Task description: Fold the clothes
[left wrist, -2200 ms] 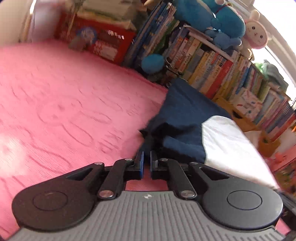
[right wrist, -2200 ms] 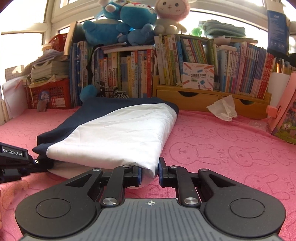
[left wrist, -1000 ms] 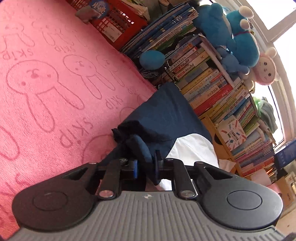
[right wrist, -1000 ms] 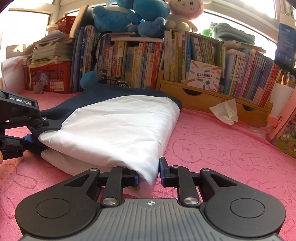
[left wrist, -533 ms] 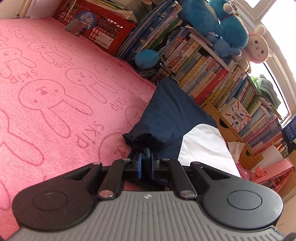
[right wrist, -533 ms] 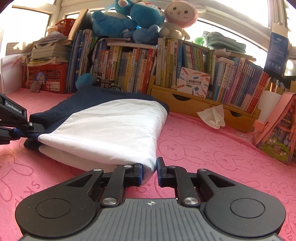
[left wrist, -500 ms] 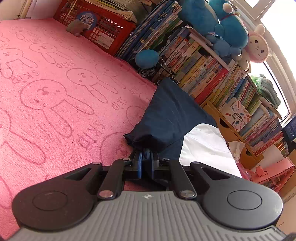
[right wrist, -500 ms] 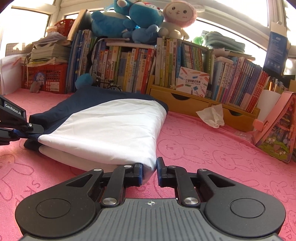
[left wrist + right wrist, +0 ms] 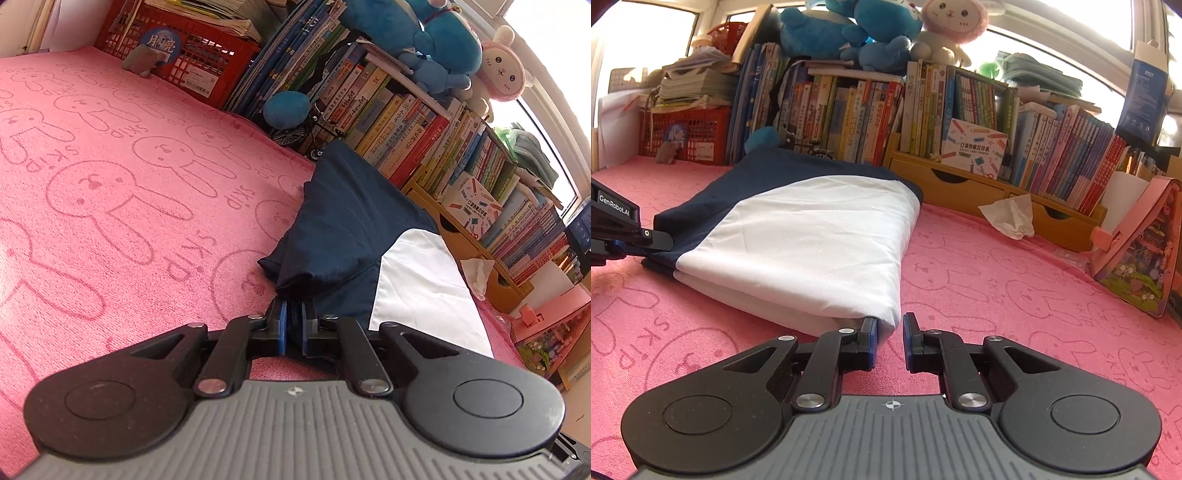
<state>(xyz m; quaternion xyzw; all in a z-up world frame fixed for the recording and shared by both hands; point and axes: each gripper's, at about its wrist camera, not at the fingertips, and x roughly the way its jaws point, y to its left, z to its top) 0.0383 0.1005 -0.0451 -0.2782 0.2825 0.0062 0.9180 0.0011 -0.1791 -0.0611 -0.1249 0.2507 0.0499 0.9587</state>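
A folded navy and white garment (image 9: pixel 812 236) lies on the pink rabbit-print cloth (image 9: pixel 997 288). In the left wrist view the garment (image 9: pixel 351 221) runs away from me, navy part near, white part to the right. My left gripper (image 9: pixel 293 314) is shut on the bunched navy corner of the garment. It also shows at the left edge of the right wrist view (image 9: pixel 646 240). My right gripper (image 9: pixel 889 328) has its jaws parted; the garment's white corner lies at the left finger, and the right finger is clear of it.
A wall of books (image 9: pixel 868 118) with plush toys (image 9: pixel 849 33) on top stands behind the garment. A red crate (image 9: pixel 687 136) is at the back left. A crumpled tissue (image 9: pixel 1012 218) and a pink picture book (image 9: pixel 1137 251) lie to the right.
My right gripper has opened and let go of the white corner. The garment has settled flat on the cloth. My left gripper stays shut on the navy corner.
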